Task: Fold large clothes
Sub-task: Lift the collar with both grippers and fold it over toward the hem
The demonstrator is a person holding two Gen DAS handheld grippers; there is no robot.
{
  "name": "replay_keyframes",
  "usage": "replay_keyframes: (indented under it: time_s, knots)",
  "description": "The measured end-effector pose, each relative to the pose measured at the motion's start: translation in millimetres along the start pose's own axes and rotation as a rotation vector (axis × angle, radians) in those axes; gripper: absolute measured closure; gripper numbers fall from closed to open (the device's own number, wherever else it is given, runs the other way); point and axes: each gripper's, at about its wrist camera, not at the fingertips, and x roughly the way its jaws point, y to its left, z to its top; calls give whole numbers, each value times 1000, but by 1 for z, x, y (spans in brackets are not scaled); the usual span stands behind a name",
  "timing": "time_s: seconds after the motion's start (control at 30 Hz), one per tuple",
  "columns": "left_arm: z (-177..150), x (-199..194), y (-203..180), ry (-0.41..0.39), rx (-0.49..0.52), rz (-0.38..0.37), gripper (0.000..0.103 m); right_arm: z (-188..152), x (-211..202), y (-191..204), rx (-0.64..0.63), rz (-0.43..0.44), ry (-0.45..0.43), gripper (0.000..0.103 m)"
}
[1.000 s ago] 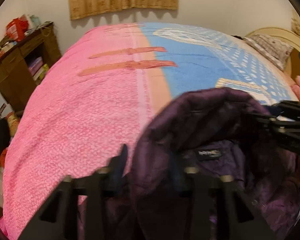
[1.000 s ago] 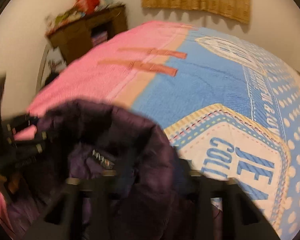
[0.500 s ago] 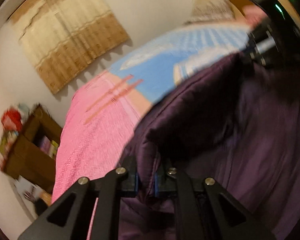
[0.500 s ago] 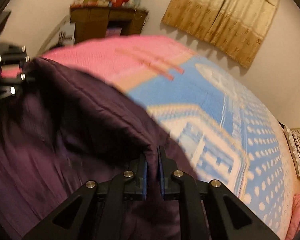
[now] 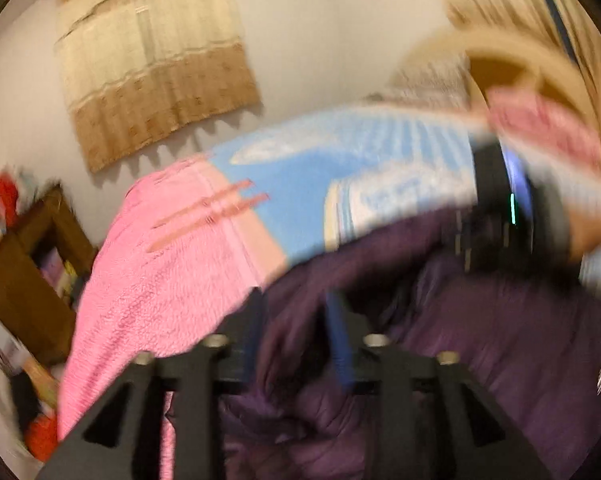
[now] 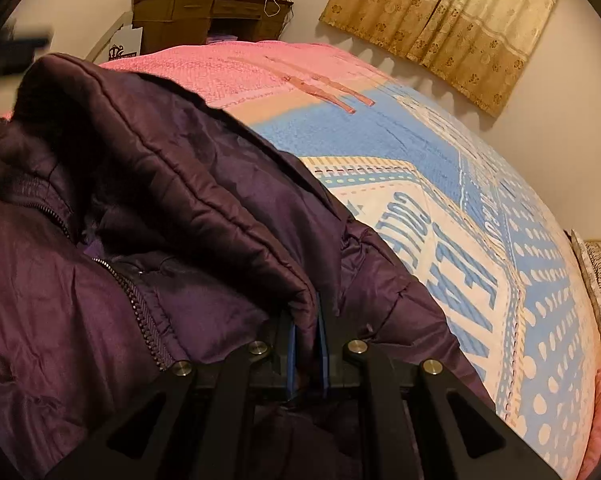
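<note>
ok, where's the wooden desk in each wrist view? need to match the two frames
Left wrist: wooden desk at the far left edge, mid-height, blurred, beside the pink side of the bedspread.
Right wrist: wooden desk at top centre-left, against the wall, clutter on top.
Shared landmark: the tan curtain on the wall behind the bed.

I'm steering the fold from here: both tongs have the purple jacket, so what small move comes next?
Probably lay the jacket flat on the bedspread before folding. The right tongs pinch its padded edge; the left tongs have fabric between wider-set fingers, and the jacket looks bunched.
</note>
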Motion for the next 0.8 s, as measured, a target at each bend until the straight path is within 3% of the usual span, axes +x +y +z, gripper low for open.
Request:
replay_keyframes:
  time_s: [0.03, 0.1, 0.17, 0.3, 0.37, 0.43, 0.63, 0.8]
  knots:
    - [10, 2, 7, -17, -68, 3, 45, 0, 0, 1, -4, -4, -3, 94]
    - [22, 14, 20, -27, -159, 11, 43, -2, -2, 3, -11, -9, -11, 94]
    - [26, 38, 26, 38, -215, 90, 44, -3, -4, 4, -8, -5, -18, 94]
    - [-1, 105, 7, 304, -111, 136, 52, -3, -9, -4, 32, 40, -28, 93]
    - [-19, 114, -9, 365, -57, 111, 51, -4, -16, -15, 83, 90, -31, 91]
    - [-28, 114, -19, 344, 3, 152, 51, -4, -25, -25, 145, 144, -28, 82]
    - [-37, 122, -9, 343, -42, 158, 51, 19, -71, -48, 391, 205, -130, 68]
    - [-45, 114, -17, 296, -27, 198, 51, 56, -55, -28, 485, 295, -123, 66]
